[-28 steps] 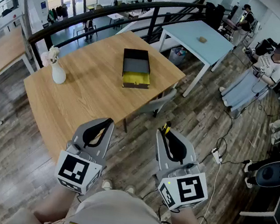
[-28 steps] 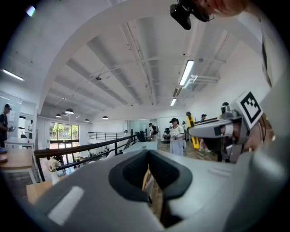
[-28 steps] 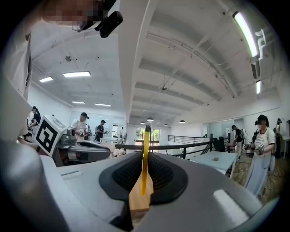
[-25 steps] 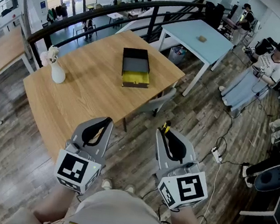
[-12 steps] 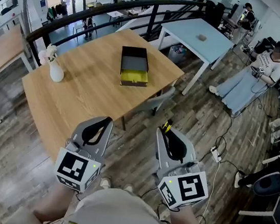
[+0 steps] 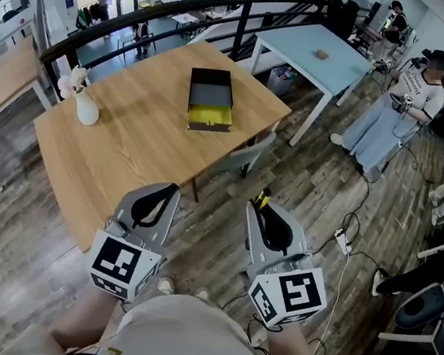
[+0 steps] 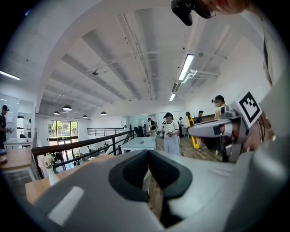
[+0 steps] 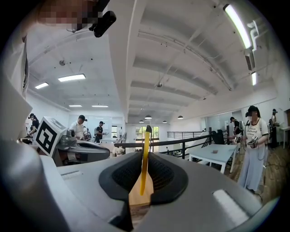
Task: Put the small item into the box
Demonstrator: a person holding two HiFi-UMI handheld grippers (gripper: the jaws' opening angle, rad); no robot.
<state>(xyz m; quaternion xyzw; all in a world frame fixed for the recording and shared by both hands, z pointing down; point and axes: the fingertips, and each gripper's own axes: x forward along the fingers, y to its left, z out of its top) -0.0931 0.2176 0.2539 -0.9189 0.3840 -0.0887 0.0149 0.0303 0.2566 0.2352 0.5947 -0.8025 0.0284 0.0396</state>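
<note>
My right claw (image 6: 265, 213) clamped on the thin yellow item (image 8: 144, 154), left claw (image 6: 169, 194) closed empty, box (image 6: 209, 89) near the desk's (image 6: 127, 151) far edge

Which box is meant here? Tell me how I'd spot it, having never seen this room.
Find the big wooden table beside the black railing. Toward its far right corner, well away from the white vase at the left edge, lies the box. It is the only flat black thing there, open, with a bright yellow section at its near end.
</note>
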